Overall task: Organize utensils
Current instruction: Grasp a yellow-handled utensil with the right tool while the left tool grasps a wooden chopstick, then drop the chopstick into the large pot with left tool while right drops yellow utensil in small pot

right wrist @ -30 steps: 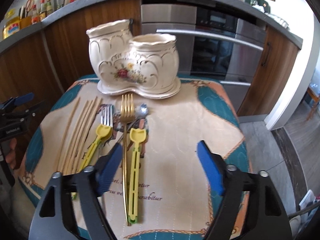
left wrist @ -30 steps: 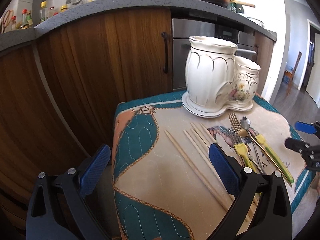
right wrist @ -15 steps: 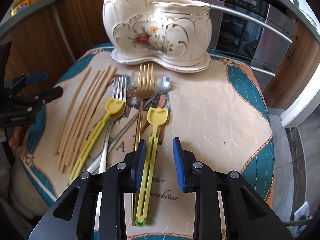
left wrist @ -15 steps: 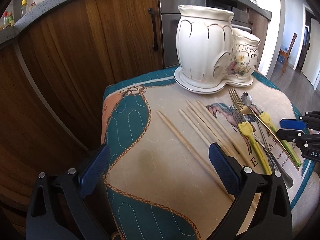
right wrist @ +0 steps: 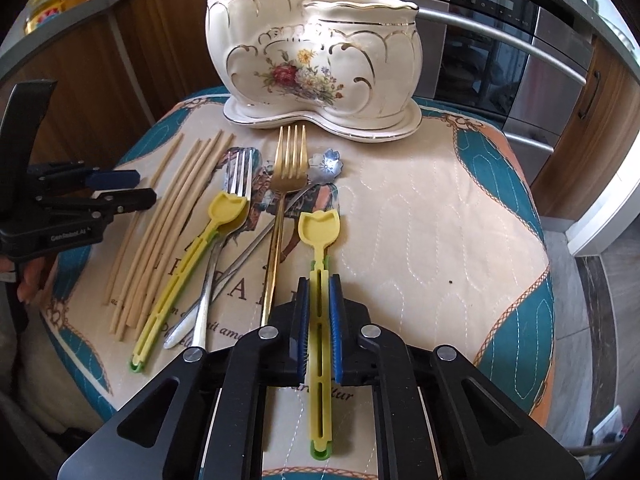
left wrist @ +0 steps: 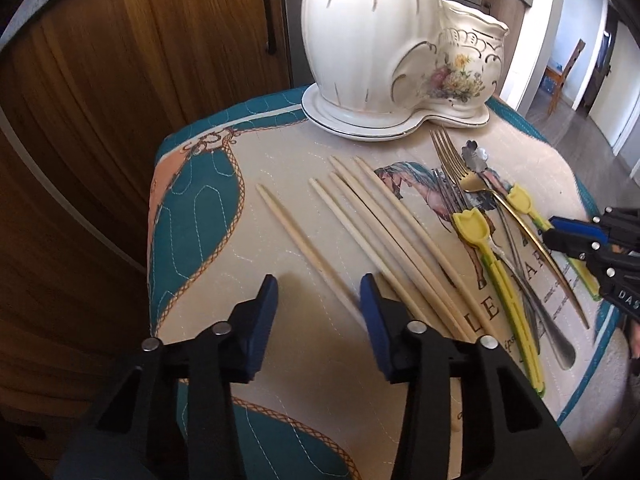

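Likely a home kitchen — built-in oven (right wrist: 492, 36), wooden cabinets (left wrist: 132, 72).

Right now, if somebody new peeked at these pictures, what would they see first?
First, the big white holder with painted flowers, standing at the back of the quilted cloth. Then the right claw, which has just been closing and now pinches a yellow spoon by its handle. To the left lie a gold fork, another yellow spoon and a row of chopsticks, with the left claw closing around one chopstick.
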